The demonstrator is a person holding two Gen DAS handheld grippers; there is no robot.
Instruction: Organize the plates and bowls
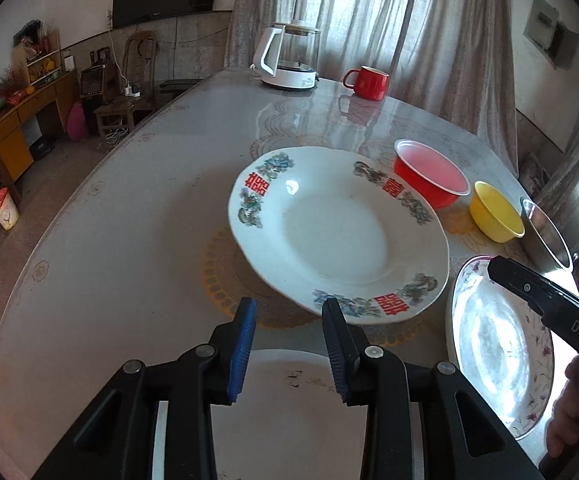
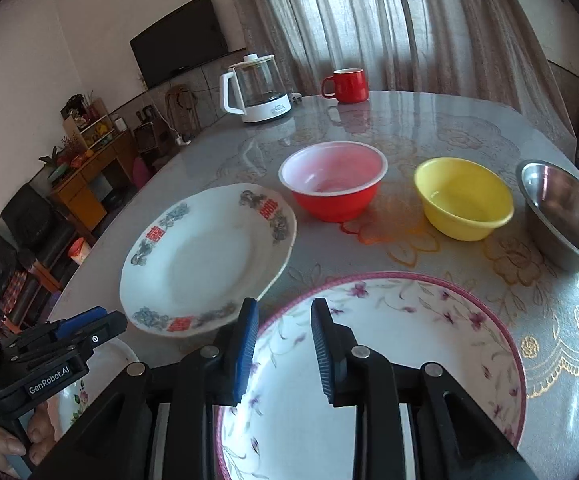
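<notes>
Clearly the white plate with red characters [image 1: 337, 232] is the landmark: it sits mid-table on the glossy cloth, and in both views its near rim seems lifted off the surface, though I cannot tell what, if anything, props it

Just nearer than that rim hangs the left gripper [image 1: 289, 344], jaws apart and holding nothing, with another plate [image 1: 281, 392] directly beneath it. To the plate's right lies the floral plate [image 2: 409, 340] — the right gripper [image 2: 283, 344] hovers over its near edge, jaws likewise parted and empty. Beyond the floral plate, a row of bowls: red bowl [image 2: 335, 184], yellow bowl [image 2: 463, 198], steel bowl [image 2: 565, 212]. Farther back stand a kettle [image 2: 255, 88] and a red mug [image 2: 347, 85]

Risks, as I judge them: thin glazed rims give the ribbed pads little purchase, so a shallow pinch could let a plate slip and clatter (or chip). The slick table covering [image 1: 129, 220] would let a nudged plate slide toward the red bowl. Both grippers work close together — they could knock one another
</notes>
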